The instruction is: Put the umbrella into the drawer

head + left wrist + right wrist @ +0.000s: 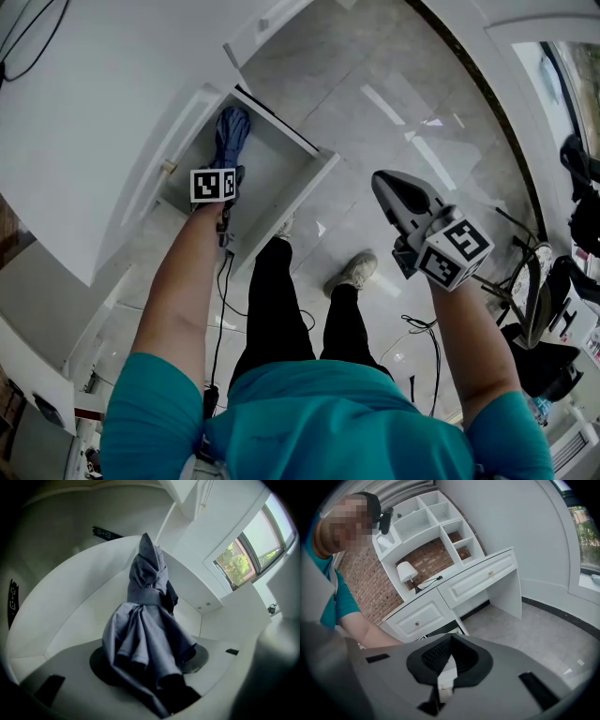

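Straddles the blue umbrella's [232, 131] near end with the left gripper [225, 178], jaws spread. Rests it lengthwise inside the open white drawer [270, 169], far left. Holds the right gripper [384, 185] above the floor [375, 94], jaws pressed together, empty.

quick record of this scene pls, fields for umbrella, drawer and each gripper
umbrella: blue-grey, folded, lying inside the drawer
drawer: white, pulled open
left gripper: reaching down into the drawer, jaws apart, umbrella between them
right gripper: held off to the side above the floor, jaws together, empty
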Demonstrator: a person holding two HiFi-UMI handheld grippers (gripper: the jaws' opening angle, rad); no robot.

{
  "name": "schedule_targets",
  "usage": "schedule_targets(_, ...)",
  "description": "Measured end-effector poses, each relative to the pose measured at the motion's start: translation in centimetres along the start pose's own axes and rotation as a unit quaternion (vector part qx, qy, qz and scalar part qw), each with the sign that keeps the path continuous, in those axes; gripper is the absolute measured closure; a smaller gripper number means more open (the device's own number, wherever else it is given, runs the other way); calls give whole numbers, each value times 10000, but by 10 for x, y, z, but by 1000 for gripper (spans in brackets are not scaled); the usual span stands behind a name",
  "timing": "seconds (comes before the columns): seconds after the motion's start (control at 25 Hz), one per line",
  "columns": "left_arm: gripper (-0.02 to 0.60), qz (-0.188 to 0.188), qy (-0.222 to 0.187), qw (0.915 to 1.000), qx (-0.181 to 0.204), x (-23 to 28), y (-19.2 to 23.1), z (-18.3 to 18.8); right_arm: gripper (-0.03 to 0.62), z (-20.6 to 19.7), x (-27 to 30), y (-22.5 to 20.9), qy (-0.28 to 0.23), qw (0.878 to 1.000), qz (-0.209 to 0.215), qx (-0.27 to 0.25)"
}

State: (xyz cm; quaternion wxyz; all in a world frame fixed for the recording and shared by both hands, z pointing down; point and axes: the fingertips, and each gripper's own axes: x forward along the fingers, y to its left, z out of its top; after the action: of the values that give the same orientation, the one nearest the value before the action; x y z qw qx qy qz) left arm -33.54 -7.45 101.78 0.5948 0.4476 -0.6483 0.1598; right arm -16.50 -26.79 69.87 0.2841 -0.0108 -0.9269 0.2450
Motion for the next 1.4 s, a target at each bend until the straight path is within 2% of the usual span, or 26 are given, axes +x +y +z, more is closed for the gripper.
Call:
schedule_targets(0.28, 334, 4, -185, 9989, -438, 6, 4, 9, 572, 0, -5, -2, 0, 10000, 13, 14)
schedule_targets(0.52, 307, -339, -27, 9964, -772, 13, -6, -3, 572, -6, -6, -3, -30, 10000, -18, 77)
schedule_targets(0.76, 295, -283, -298, 9945, -967, -11, -6, 4, 572, 2, -18, 4, -116, 9999, -39, 52)
schedule_targets(0.92, 296, -269, -409, 9960, -748, -40, -14, 9, 572, 17, -30, 6, -263, 9996, -113, 37)
schedule_targets(1.08, 296, -452, -616, 9956, -544, -81, -36, 16, 572, 33, -52, 11, -374, 9991, -200, 35)
schedule_targets(1.28, 297, -691, -875, 9937, 126, -137, -88, 25, 572, 57, -92, 16, -532, 9982, -293, -17)
schedule_targets(1.4, 319, -826, -1217, 9885, 341, -180, -115, 45, 572, 75, -115, 21, -716, 9969, -321, -4)
